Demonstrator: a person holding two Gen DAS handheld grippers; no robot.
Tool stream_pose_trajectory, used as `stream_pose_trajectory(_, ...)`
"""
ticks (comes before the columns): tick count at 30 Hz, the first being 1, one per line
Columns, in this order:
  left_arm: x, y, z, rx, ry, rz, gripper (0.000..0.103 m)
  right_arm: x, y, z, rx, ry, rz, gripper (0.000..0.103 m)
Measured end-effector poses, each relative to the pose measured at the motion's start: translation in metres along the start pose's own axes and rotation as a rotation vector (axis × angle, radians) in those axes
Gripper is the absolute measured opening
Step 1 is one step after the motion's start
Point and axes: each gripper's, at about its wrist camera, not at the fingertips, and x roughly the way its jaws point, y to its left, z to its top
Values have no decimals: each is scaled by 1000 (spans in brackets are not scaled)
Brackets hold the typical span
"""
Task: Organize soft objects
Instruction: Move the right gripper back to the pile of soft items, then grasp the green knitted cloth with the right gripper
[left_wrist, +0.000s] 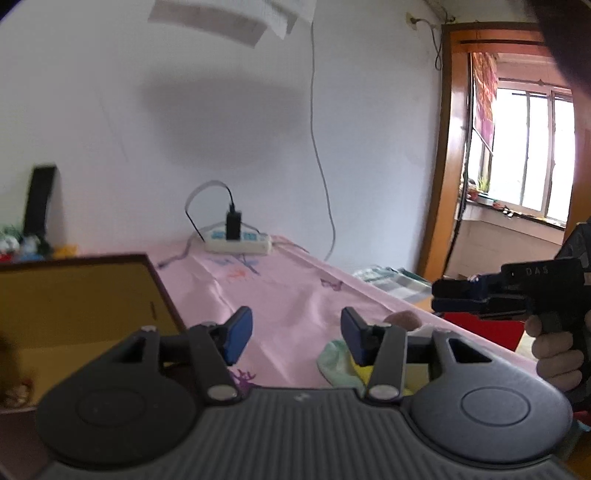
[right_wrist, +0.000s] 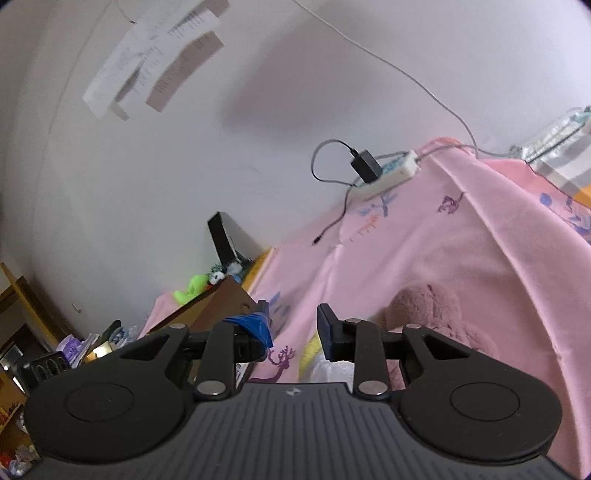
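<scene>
Hovering over the pink printed tablecloth (left_wrist: 295, 295), the left gripper (left_wrist: 295, 336) has its blue-padded jaws spread wide with nothing between them. Just beyond its right finger lies the soft pile: a mint-green fabric piece (left_wrist: 334, 363) with a yellow scrap under it, and a dusty-pink plush toy (left_wrist: 404, 319) behind. The right gripper (right_wrist: 291, 326) is released too, jaws apart and empty in its own view, with the same plush (right_wrist: 432, 314) just beside its right finger.

My read: this is the approach to a pick, nothing sorted yet. To do it well, come down on a bunched fold of the mint piece, not its flat edge, and close only once the pads straddle the cloth, so the tablecloth isn't pinched too.

The open brown cardboard box with a yellow inside (left_wrist: 74, 295) stands near on the left, the likely drop spot; its rim needs clearing. The table's right edge falls away close to the plush. The white power strip (left_wrist: 238, 243) sits well apart at the wall.
</scene>
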Motion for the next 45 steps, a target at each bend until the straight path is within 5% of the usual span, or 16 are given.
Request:
stream_pose_trajectory(6,-41,-37,-1,-16,37,138,52,-58,16,-19,-11,-27,-119,13)
stream_pose_trajectory(12,-84,-96,-26,-63,101,70,61,-127,15,-46,64,30,-157,14)
stream_pose_trajectory(16,-93,-127,-37,-90,163,16,63,-146,9,-52,158,127,-139,15)
stream_pose_trajectory(23,-95,-158,-58,-109,177,-33,65,-155,9,-60,231,153,-125,17)
stream_pose_trajectory(36,0,-158,-82,-90,231,-208,65,-112,-31,-59,290,176,-221,19)
stream_pose_trajectory(45,47,-149,-91,-171,297,-279,66,-82,-56,-58,297,175,-178,19)
